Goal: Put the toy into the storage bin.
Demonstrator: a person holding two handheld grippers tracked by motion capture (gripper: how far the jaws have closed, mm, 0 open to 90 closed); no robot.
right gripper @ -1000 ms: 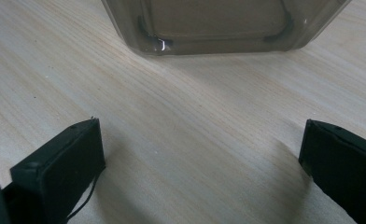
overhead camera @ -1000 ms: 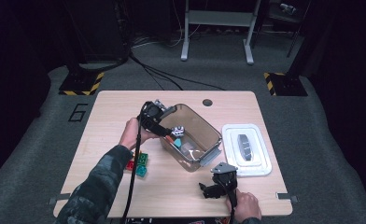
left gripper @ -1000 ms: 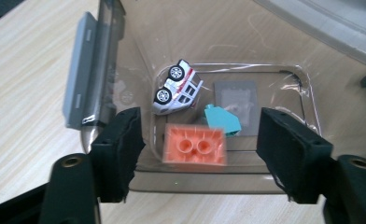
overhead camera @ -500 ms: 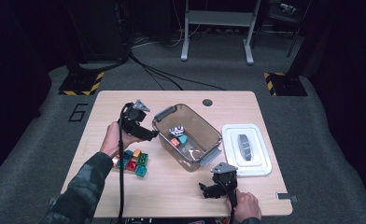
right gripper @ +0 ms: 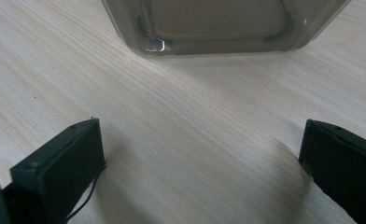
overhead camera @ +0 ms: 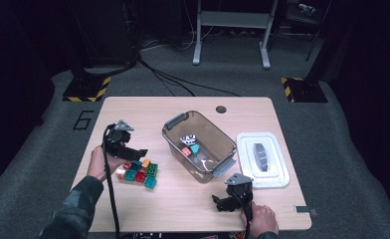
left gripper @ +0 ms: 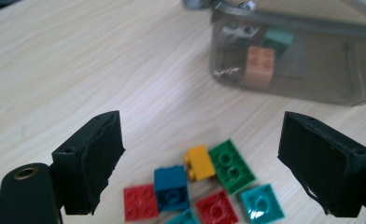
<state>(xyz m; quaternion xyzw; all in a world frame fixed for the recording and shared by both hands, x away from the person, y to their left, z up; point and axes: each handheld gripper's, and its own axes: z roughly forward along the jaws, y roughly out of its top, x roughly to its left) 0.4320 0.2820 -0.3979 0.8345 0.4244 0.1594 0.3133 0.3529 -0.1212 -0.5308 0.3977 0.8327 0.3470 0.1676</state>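
So the loose bricks (overhead camera: 137,173) are sitting in a little cluster on the tabletop (overhead camera: 183,209) toward its left edge, just beside the smoky plastic bin (overhead camera: 199,144) but not touching it. In the left gripper view I can make out 2 red ones, a blue one (left gripper: 172,186), a yellow one (left gripper: 200,162), a green one (left gripper: 231,165) and a couple of teal ones. The left tongs (overhead camera: 133,153) hover right over that pile, jaws spread wide with nothing between them; they've just been opening. A few more bricks are already in the bin, including a peach one (left gripper: 259,66). The white lid (overhead camera: 261,159) lies flat by the right edge. The right tongs (overhead camera: 222,205) rest near the front edge, jaws apart and empty, pointing at the bin's wall.
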